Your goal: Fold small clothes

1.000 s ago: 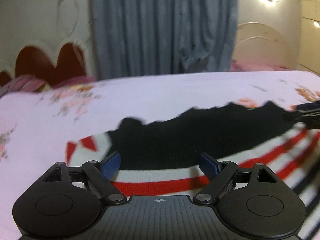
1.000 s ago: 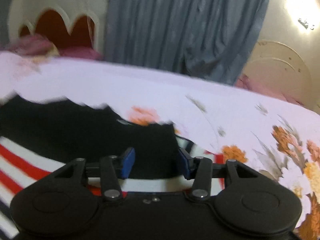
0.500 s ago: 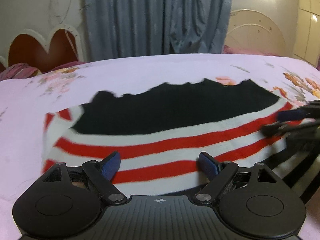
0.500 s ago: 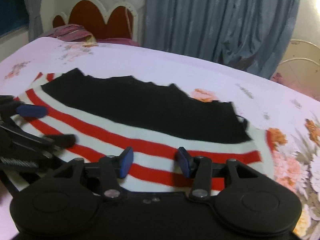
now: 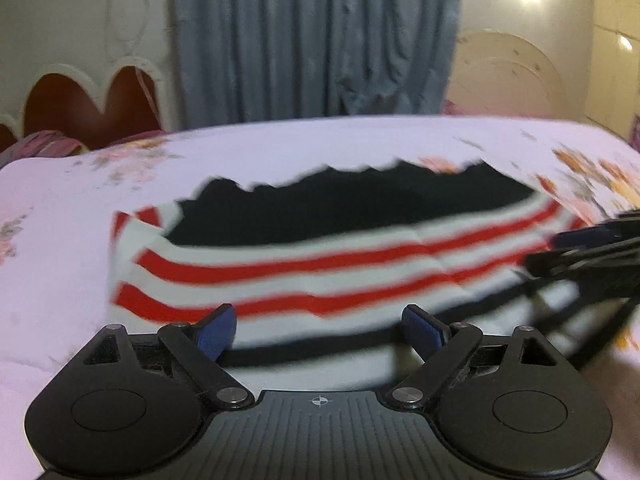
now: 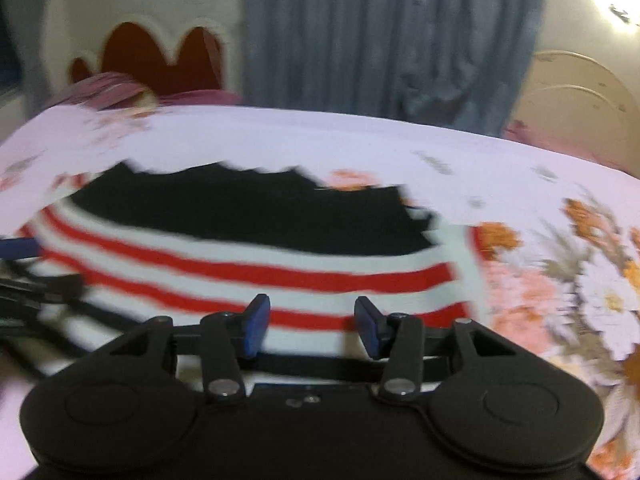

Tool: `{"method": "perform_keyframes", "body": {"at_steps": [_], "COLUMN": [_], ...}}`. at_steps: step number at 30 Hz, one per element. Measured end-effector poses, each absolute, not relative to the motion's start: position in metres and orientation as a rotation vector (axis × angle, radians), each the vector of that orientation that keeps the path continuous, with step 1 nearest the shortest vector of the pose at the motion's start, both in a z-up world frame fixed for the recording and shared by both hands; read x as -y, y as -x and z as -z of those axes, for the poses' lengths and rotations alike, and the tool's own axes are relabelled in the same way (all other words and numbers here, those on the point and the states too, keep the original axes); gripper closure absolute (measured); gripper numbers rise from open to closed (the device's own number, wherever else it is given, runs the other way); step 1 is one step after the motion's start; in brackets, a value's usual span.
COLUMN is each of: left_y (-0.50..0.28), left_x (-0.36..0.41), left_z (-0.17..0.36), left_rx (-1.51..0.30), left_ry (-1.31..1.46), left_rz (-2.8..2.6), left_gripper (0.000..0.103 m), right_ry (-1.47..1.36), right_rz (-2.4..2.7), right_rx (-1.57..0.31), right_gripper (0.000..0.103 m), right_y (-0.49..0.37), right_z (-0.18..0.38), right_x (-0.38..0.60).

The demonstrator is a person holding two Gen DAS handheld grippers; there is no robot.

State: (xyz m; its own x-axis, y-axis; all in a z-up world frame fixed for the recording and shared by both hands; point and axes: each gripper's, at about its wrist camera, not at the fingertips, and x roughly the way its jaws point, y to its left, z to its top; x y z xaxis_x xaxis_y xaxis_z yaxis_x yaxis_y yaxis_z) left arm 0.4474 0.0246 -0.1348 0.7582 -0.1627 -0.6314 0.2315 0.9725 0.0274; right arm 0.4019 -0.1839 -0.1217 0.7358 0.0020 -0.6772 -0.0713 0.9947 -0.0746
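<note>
A small striped garment lies flat on the bed, black at its far part, then white with red bands and thin black lines nearer me. In the right wrist view the same garment fills the middle. My left gripper hovers over the garment's near edge, its jaws opening wide, with no cloth pinched between them. My right gripper hangs over the near right part, jaws apart and not pressing on cloth. Each gripper shows blurred at the other view's edge.
The bed sheet is pale pink with floral prints, denser on the right. A red scalloped headboard and pillows stand at the far left. Blue-grey curtains hang behind the bed.
Both grippers have drawn back toward the garment's near edge: the black part sits farther off and more red and white bands show. The left jaws spread slightly wider.
</note>
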Motion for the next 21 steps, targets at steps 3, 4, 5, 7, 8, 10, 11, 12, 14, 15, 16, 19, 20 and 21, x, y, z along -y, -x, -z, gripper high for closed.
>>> {"method": "perform_keyframes", "body": {"at_steps": [3,4,5,7,8,10,11,12,14,15,16,19,20,21], "left_y": [-0.435,-0.431,-0.428,-0.423,-0.419,-0.413,-0.412,-0.41,-0.408,-0.407,-0.405,-0.399,-0.397,-0.394], "left_x": [-0.019,-0.02,-0.021,-0.021,-0.022,-0.022,-0.022,-0.02,-0.021,-0.023,-0.027,-0.051,-0.063,-0.076], "left_z": [0.146,0.147,0.146,0.14,0.136,0.133,0.134,0.137,0.143,0.146,0.147,0.146,0.146,0.147], "left_rx": [-0.698,-0.693,-0.691,-0.678,-0.665,-0.659,-0.665,-0.673,-0.686,-0.69,-0.686,-0.685,-0.69,-0.697], "left_ry": [-0.141,-0.137,-0.138,-0.149,-0.14,-0.11,-0.107,-0.115,-0.128,-0.137,-0.141,-0.138,-0.115,-0.076], "left_rz": [0.214,0.212,0.211,0.21,0.214,0.22,0.216,0.21,0.196,0.192,0.187,0.121,0.097,0.082], "left_gripper": [0.014,0.014,0.014,0.014,0.014,0.014,0.014,0.014,0.014,0.014,0.014,0.014,0.014,0.014], "right_ry": [0.135,0.139,0.148,0.169,0.154,0.105,0.105,0.117,0.153,0.161,0.154,0.121,0.121,0.118], "right_rz": [0.009,0.017,0.021,0.019,0.012,-0.018,-0.028,-0.037,-0.016,-0.005,0.0,0.023,0.041,0.056], "right_rx": [-0.795,-0.79,-0.789,-0.78,-0.778,-0.762,-0.762,-0.771,-0.815,-0.823,-0.822,-0.827,-0.825,-0.824], "right_gripper": [0.057,0.057,0.057,0.057,0.057,0.059,0.059,0.059,0.058,0.058,0.058,0.058,0.058,0.058], "right_y": [-0.391,-0.385,-0.38,-0.374,-0.374,-0.372,-0.371,-0.371,-0.37,-0.368,-0.365,-0.352,-0.344,-0.338], "right_z": [0.138,0.14,0.141,0.14,0.137,0.13,0.128,0.129,0.136,0.14,0.142,0.14,0.139,0.139], "right_x": [0.17,0.169,0.168,0.166,0.167,0.168,0.165,0.161,0.153,0.154,0.159,0.181,0.191,0.199]}}
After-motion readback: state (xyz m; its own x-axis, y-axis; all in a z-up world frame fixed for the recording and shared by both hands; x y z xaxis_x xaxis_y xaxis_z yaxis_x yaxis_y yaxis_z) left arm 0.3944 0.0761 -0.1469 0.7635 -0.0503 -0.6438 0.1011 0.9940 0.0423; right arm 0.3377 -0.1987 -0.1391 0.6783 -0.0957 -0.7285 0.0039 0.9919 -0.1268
